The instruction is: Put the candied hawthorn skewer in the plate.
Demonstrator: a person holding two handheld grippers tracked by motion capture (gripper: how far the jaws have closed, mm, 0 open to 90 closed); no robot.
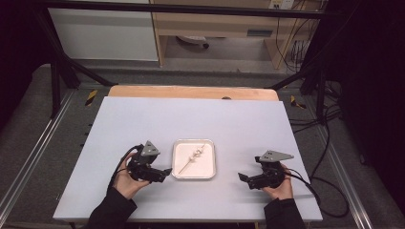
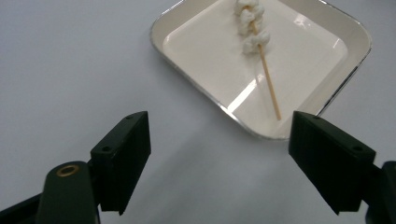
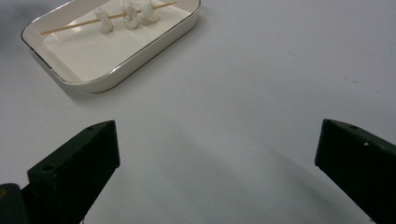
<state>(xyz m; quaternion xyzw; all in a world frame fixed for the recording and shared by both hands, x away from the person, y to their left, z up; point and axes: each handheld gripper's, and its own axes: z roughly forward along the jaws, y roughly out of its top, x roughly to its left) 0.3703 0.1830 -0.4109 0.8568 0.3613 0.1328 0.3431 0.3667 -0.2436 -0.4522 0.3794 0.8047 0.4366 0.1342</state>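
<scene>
The left gripper [image 2: 219,158] and right gripper [image 3: 217,172] have fingers apart, holding nothing. The skewer [image 2: 261,56] in the tray [image 2: 187,60] looks light and thin; grab its bare stick end.

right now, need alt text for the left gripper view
A thin wooden skewer threaded with white ring-shaped pieces lies in a shallow white rectangular tray on a pale grey table. The left gripper stands open and empty, its black fingers just short of the tray.

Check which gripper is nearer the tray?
Left. The left gripper sits just off the tray at its left edge, jaws open and empty. The right gripper rests farther off, to the tray's right, also open.
</scene>
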